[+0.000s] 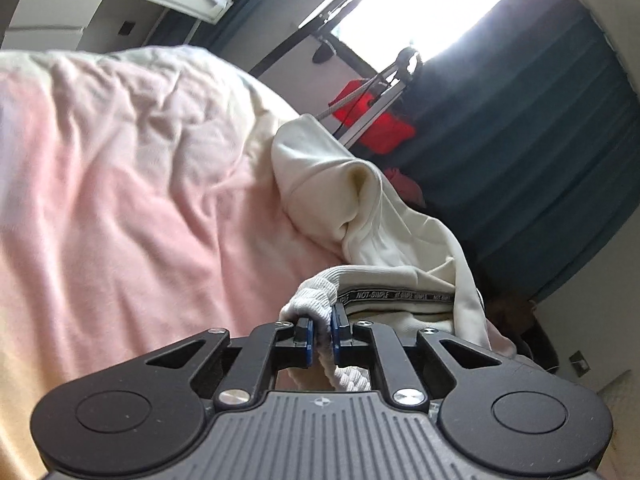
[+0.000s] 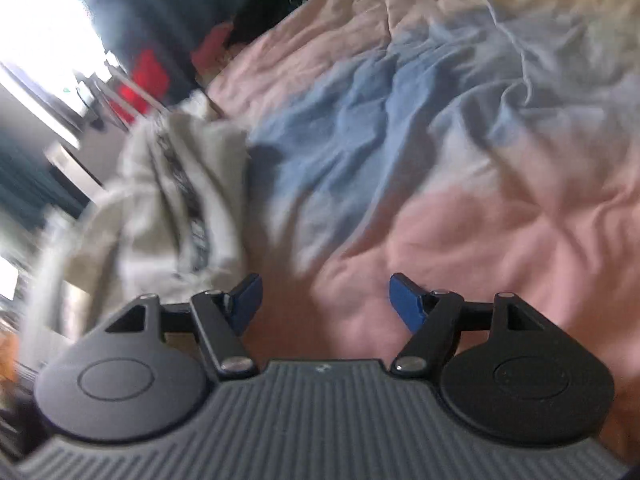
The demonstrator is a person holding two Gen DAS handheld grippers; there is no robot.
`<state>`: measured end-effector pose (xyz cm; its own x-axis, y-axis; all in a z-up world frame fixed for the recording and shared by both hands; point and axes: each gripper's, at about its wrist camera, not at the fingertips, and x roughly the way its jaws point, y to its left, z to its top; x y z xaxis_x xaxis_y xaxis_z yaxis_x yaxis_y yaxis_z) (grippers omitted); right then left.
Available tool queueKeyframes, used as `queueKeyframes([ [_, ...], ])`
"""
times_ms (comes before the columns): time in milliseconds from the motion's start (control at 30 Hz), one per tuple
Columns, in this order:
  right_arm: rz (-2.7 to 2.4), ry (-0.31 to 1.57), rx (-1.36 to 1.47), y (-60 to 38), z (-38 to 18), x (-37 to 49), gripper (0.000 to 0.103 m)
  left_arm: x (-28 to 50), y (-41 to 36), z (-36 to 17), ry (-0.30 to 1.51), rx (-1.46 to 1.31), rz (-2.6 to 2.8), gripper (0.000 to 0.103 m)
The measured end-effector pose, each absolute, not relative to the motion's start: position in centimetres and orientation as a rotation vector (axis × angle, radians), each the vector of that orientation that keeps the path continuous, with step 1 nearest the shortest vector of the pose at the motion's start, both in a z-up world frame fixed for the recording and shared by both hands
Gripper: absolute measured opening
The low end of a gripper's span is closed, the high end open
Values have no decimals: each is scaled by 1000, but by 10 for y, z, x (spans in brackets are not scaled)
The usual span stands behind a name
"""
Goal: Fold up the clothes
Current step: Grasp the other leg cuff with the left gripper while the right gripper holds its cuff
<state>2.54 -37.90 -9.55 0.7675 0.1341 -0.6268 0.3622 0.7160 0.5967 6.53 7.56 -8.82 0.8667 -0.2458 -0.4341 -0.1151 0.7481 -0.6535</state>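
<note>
Left gripper [image 1: 321, 334], jaws clamped on ribbed hem of cream sweatshirt [image 1: 376, 216], lower centre, over the bed [image 1: 120, 184]; right gripper [image 2: 326, 300], jaws apart, empty; step: lifting out; next, right probably takes the opposite edge.

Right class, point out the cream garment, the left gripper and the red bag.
cream garment [image 1: 324, 176]: left wrist view, on its upper folded panel.
left gripper [image 1: 322, 330]: left wrist view, midway between the jaws, shut on the ribbed hem.
red bag [image 1: 380, 124]: left wrist view, on its side.
</note>
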Motion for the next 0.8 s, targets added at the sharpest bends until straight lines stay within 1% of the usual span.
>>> queueKeyframes([
  [33, -110, 673, 787, -379, -91, 24, 73, 64, 76, -88, 532, -735, -76, 11],
  [67, -76, 653, 780, -376, -86, 25, 74, 60, 77, -87, 532, -734, -75, 15],
  [100, -39, 636, 767, -371, -81, 25, 74, 58, 78, -86, 534, -731, -76, 26],
  [133, 6, 629, 755, -366, -78, 28, 74, 56, 78, -85, 538, -727, -74, 33],
  [167, 38, 638, 737, -359, -77, 32, 76, 53, 77, -84, 548, -716, -55, 46],
  [200, 64, 651, 716, -351, -77, 36, 76, 49, 75, -84, 558, -706, -36, 55],
  [267, 100, 676, 662, -337, -76, 44, 76, 46, 73, -83, 574, -677, 1, 58],
  [300, 97, 684, 618, -331, -74, 50, 76, 49, 73, -84, 574, -673, 6, 63],
  [333, 96, 688, 579, -325, -73, 55, 77, 51, 73, -85, 573, -668, 10, 66],
  [367, 97, 689, 543, -321, -72, 59, 87, 53, 74, -86, 573, -665, 14, 69],
  [400, 104, 694, 517, -317, -73, 63, 88, 57, 74, -88, 571, -667, 19, 71],
  [433, 115, 701, 495, -314, -75, 67, 86, 60, 74, -90, 570, -669, 23, 71],
  [467, 126, 708, 473, -312, -77, 70, 89, 65, 73, -91, 566, -666, 26, 71],
  [567, 124, 743, 450, -310, -88, 81, 86, 83, 66, -97, 558, -653, 35, 68],
  [633, 124, 763, 492, -314, -97, 82, 86, 96, 60, -99, 560, -639, 6, 57],
  [667, 129, 766, 515, -316, -100, 84, 86, 101, 58, -100, 559, -631, -4, 48],
  [733, 150, 763, 537, -316, -103, 86, 86, 108, 57, -101, 559, -626, -13, 39],
  [767, 162, 760, 546, -315, -105, 86, 85, 109, 59, -102, 560, -647, -23, 29],
  [800, 180, 770, 558, -314, -107, 87, 76, 110, 62, -102, 561, -670, -33, 23],
])
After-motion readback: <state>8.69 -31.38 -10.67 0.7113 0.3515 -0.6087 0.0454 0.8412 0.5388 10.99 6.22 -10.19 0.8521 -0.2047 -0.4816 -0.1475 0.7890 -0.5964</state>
